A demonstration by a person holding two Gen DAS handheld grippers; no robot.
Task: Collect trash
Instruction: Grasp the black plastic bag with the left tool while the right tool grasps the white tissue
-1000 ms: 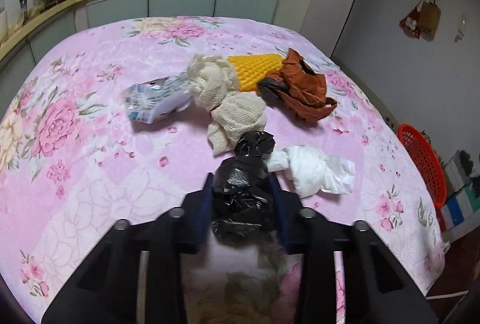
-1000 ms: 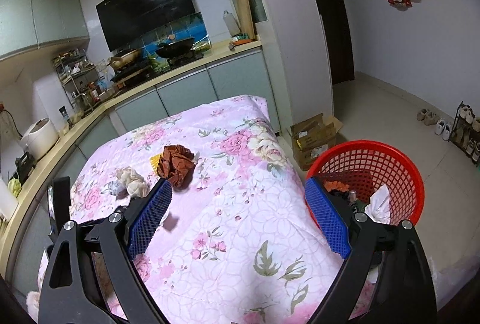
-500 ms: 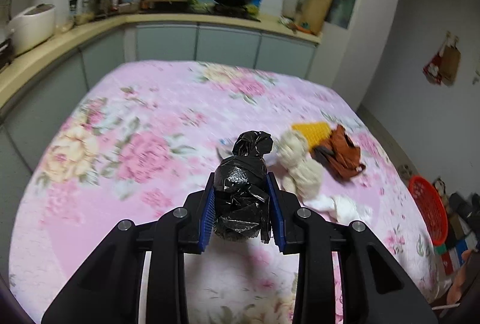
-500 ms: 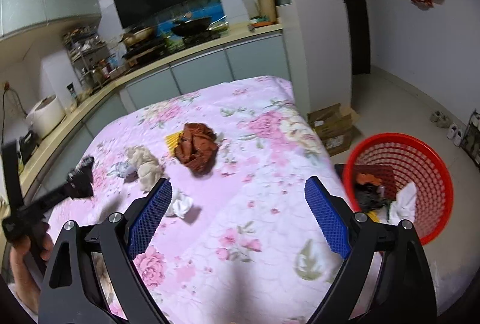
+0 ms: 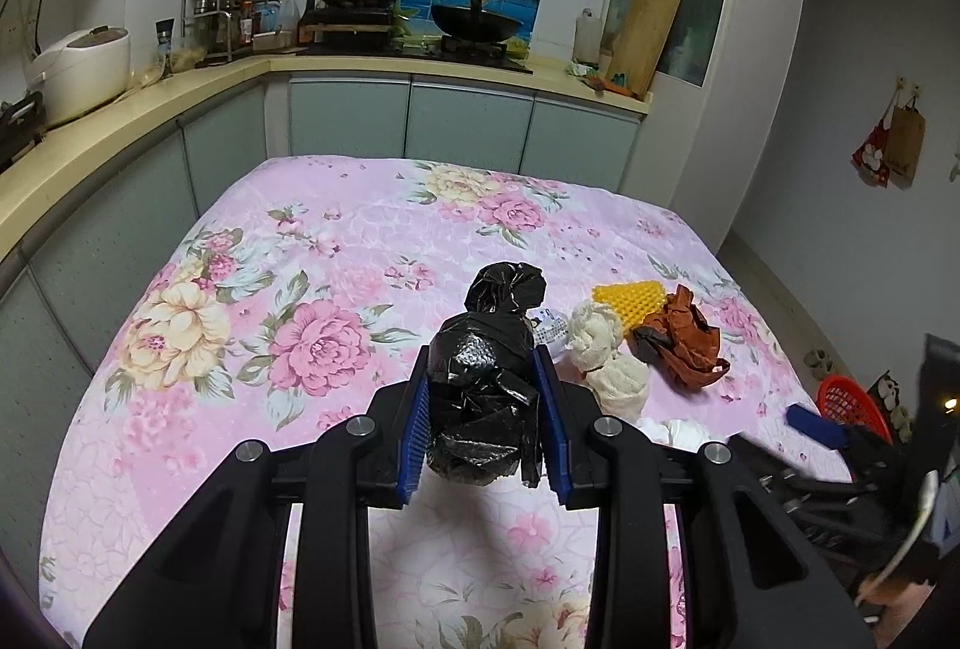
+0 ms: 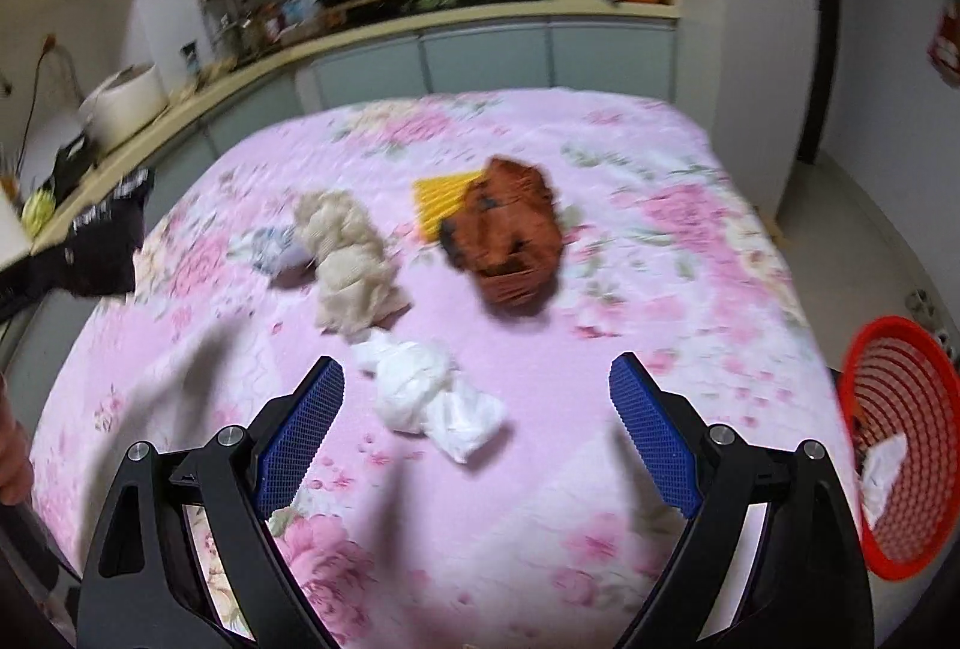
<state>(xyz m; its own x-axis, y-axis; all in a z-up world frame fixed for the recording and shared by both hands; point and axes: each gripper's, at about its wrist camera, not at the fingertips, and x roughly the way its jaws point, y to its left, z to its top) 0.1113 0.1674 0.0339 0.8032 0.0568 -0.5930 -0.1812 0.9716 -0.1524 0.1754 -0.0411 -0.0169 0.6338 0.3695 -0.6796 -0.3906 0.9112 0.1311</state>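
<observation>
My left gripper is shut on a crumpled black plastic bag and holds it high above the pink floral table. My right gripper is open and empty, low over the table, with a white crumpled paper lying between and just beyond its fingers. More trash lies beyond it: a beige cloth wad, a brown crumpled bag, a yellow ridged piece and a small printed wrapper. The red basket stands off the table's right edge with trash inside.
A kitchen counter with a rice cooker, stove and wok runs along the back and left. In the left wrist view the right gripper shows at lower right, near the red basket.
My left gripper lifted the black bag up off the table and drew back. My right gripper swung from over the red basket back above the table toward the white paper.
</observation>
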